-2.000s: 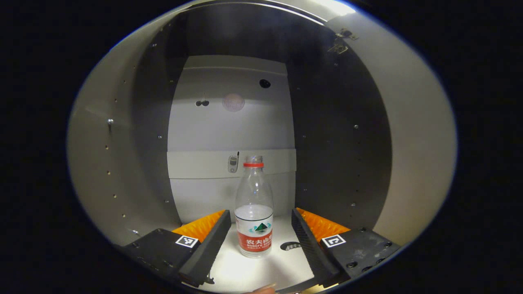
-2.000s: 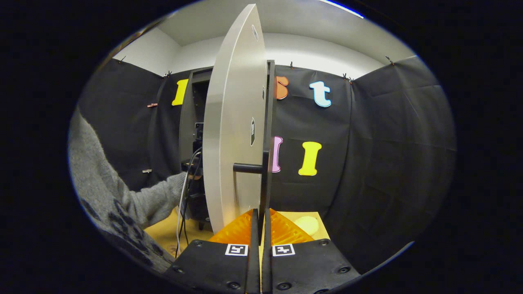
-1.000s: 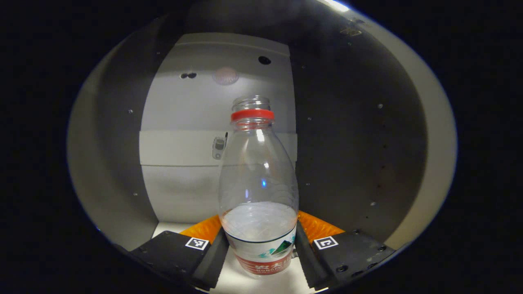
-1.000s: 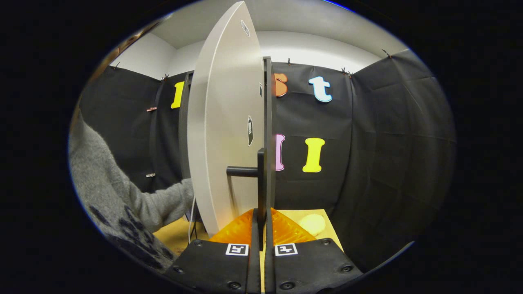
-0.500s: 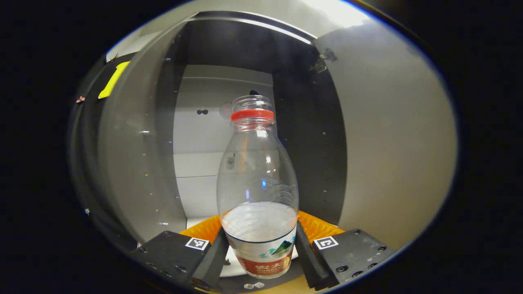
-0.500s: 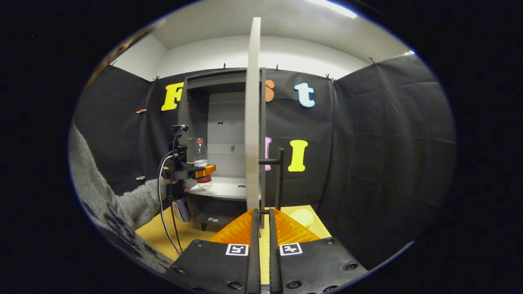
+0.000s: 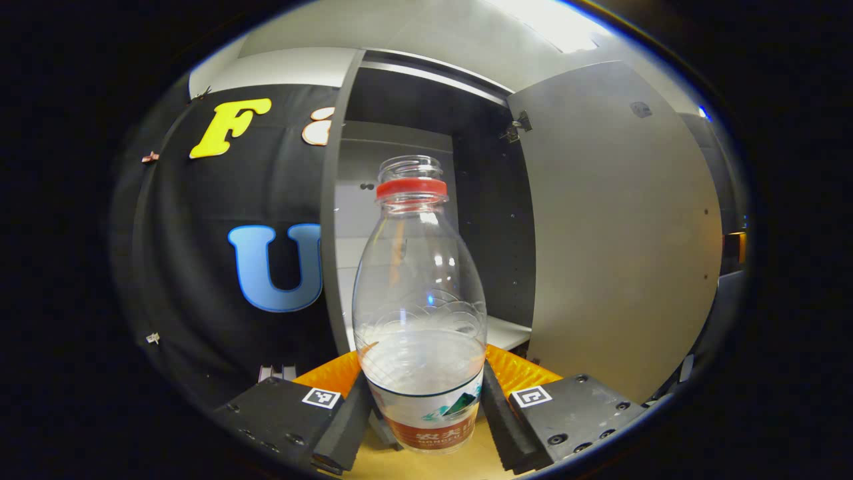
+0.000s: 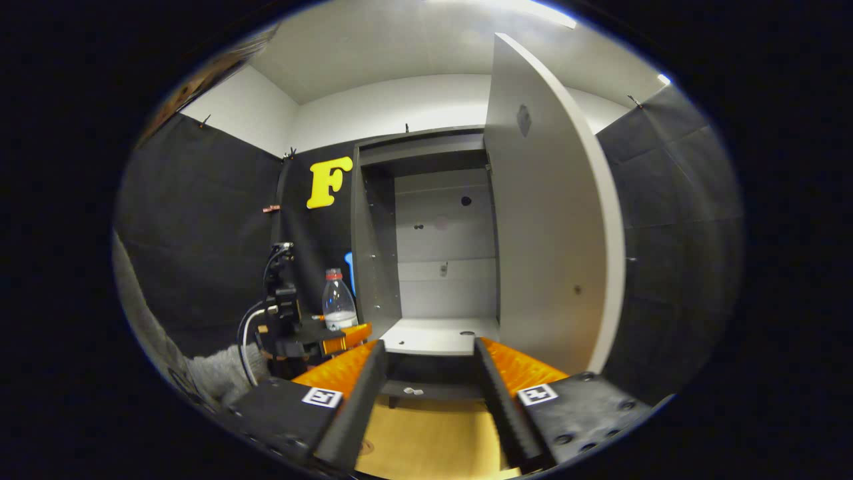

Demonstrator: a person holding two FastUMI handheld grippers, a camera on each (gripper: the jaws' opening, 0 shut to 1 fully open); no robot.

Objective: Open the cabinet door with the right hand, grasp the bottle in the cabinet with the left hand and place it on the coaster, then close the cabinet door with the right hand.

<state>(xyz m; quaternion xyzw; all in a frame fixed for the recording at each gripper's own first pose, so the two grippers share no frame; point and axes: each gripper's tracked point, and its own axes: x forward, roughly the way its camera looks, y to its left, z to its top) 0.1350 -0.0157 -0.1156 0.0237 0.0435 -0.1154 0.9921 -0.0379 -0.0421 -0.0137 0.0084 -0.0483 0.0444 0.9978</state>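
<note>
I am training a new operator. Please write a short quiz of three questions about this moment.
1. True or false: the left gripper is shut on the bottle.
2. The cabinet door is: A) closed B) open
3. Fill in: the right gripper holds ____.

Key: 1 true. 2 B. 3 nothing; its jaws stand open, facing the cabinet shelf.
</note>
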